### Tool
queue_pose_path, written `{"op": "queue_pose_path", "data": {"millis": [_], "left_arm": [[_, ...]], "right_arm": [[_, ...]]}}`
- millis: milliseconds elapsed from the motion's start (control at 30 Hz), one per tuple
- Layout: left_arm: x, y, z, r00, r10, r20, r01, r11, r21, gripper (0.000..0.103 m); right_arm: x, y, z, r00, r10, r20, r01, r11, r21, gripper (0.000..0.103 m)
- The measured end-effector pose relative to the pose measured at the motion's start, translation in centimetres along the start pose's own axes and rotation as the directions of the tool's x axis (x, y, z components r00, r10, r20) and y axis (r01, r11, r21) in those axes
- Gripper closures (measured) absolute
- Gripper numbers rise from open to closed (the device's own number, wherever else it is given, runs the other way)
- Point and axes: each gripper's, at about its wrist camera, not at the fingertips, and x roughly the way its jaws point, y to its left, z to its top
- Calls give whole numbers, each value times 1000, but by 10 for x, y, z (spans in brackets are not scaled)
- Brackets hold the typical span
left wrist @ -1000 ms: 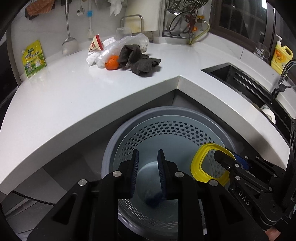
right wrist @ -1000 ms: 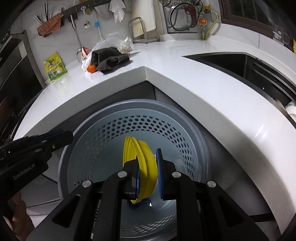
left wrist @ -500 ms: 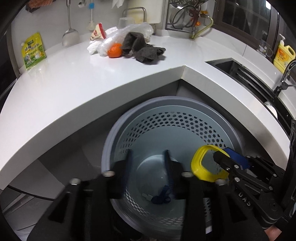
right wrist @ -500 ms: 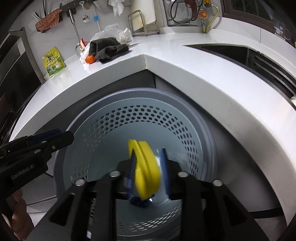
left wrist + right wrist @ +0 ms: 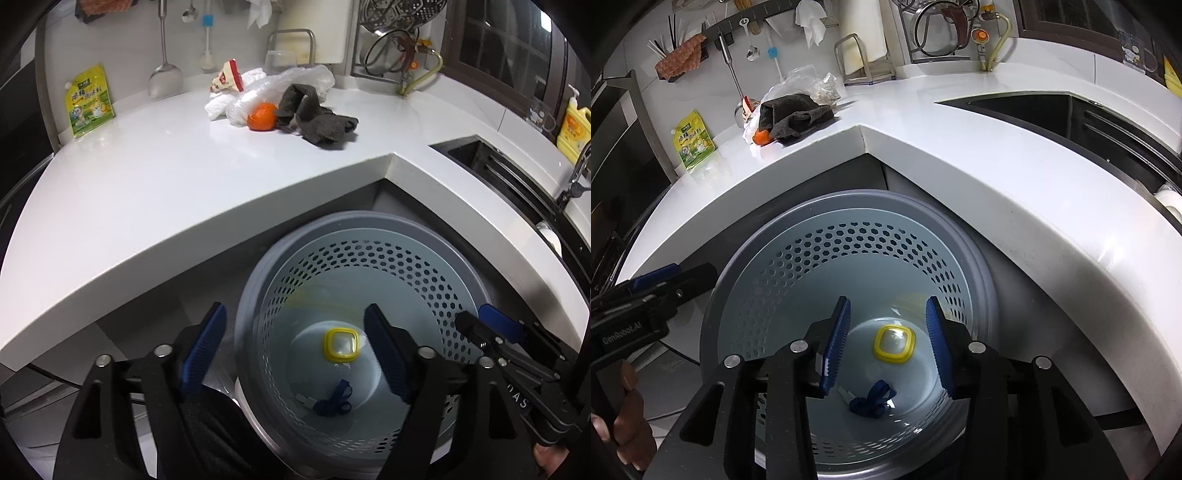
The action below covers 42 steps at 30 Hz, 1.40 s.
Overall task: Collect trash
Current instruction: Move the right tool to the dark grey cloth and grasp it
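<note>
A grey perforated trash bin [image 5: 369,236] [image 5: 849,206] stands on the floor under the white counter's corner. On its bottom lie a yellow-rimmed lid [image 5: 341,344] [image 5: 894,344] and a small blue strap [image 5: 332,400] [image 5: 871,400]. My left gripper [image 5: 295,350] hangs over the bin's left rim, its jaws opening wide with nothing between them. My right gripper [image 5: 888,345] hangs over the bin, its jaws opening, the lid far below them and free. On the counter sit an orange [image 5: 262,116] [image 5: 761,137], a dark cloth [image 5: 317,118] [image 5: 794,114], a plastic bag [image 5: 280,85] and a torn wrapper [image 5: 227,77].
A green-yellow pouch [image 5: 88,101] [image 5: 693,140] leans on the back wall. A sink [image 5: 517,177] [image 5: 1071,118] lies to the right, with a yellow soap bottle [image 5: 574,129] beyond it. Utensils hang on the wall, and a dish rack [image 5: 391,37] stands at the back.
My right gripper let go of the yellow-rimmed lid, which fell to the bin's bottom. My left gripper went from shut to wide open. Neither hand shifted much.
</note>
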Motion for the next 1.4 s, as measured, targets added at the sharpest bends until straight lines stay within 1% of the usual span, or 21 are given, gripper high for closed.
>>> {"op": "queue_pose_path", "data": {"millis": [67, 200, 267, 500, 700, 867, 1100, 1400], "left_arm": [[-3, 1, 1, 1000, 3, 12, -3, 1000, -3, 19], [-8, 6, 4, 999, 16, 38, -16, 1000, -16, 10], [-11, 9, 6, 998, 23, 50, -22, 999, -27, 9], [-19, 24, 17, 993, 72, 93, -67, 996, -60, 7], [-23, 42, 33, 989, 97, 112, -86, 991, -102, 6], [-22, 54, 43, 985, 113, 128, -99, 989, -112, 6], [-16, 71, 52, 984, 128, 124, -111, 984, -137, 6], [-16, 79, 66, 981, 149, 123, -134, 983, -128, 6]], "right_arm": [[-1, 1, -1, 1000, 2, 5, -2, 1000, -3, 56], [-5, 7, 1, 1000, 4, 22, -4, 1000, -22, 51], [-7, 9, 2, 999, 3, 33, -2, 1000, -29, 47], [-12, 15, 13, 998, 13, 65, -10, 999, -40, 40], [-8, 26, 29, 998, 27, 64, -23, 998, -58, 39], [-1, 35, 42, 997, 38, 69, -33, 997, -72, 37], [11, 41, 53, 998, 43, 50, -38, 996, -87, 37], [15, 50, 75, 995, 72, 68, -66, 994, -90, 37]]}}
